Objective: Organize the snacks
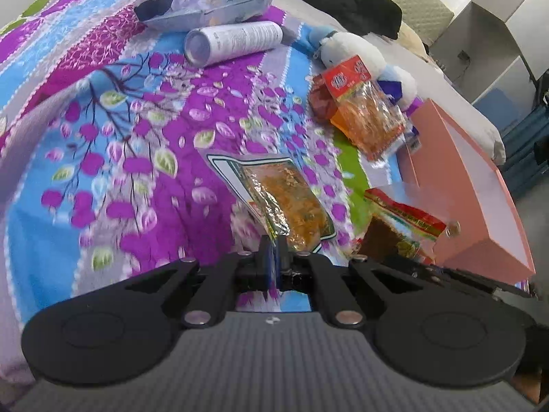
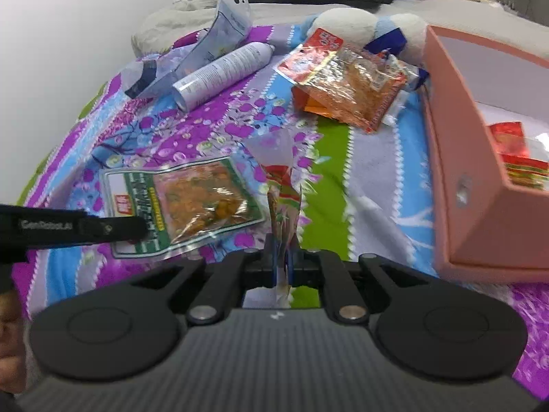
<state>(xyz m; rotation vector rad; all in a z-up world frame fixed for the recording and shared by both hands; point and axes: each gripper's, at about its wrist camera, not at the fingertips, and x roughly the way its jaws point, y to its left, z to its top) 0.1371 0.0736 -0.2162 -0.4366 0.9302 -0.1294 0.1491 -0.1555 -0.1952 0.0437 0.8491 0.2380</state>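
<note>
Both grippers tilt downward over a floral purple-and-blue bedspread [image 1: 137, 144]. The left gripper [image 1: 273, 245] has its fingers clamped on a green-bordered clear snack packet [image 1: 284, 199]. The right gripper [image 2: 281, 252] pinches a red-and-green clear snack packet [image 2: 283, 185], near an open pink cardboard box [image 2: 456, 144].
</note>
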